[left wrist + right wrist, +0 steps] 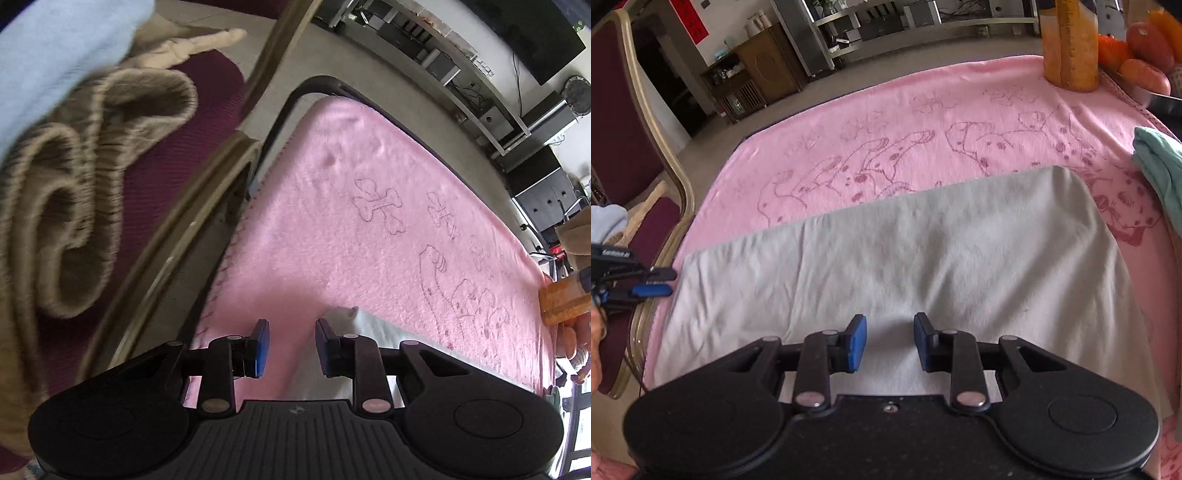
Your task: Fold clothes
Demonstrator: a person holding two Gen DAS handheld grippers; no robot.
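We have the grey garment (894, 266) lying flat on the pink-covered bench (849, 122), one fold apparently done. Both the right hand-held gripper (890, 341) and left hand-held gripper (291, 347) hang empty, jaws apart. Next we'd grip its nine o'clock edge for another fold.

Orange bottle (1071, 44) beside orange fruit (1145, 55)

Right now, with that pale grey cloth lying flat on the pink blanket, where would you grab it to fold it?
Probably the far right corner of the grey cloth, pinching the edge from the right side with the right claw. That rounded corner lies free on the pink blanket, so a finger could likely slide under.
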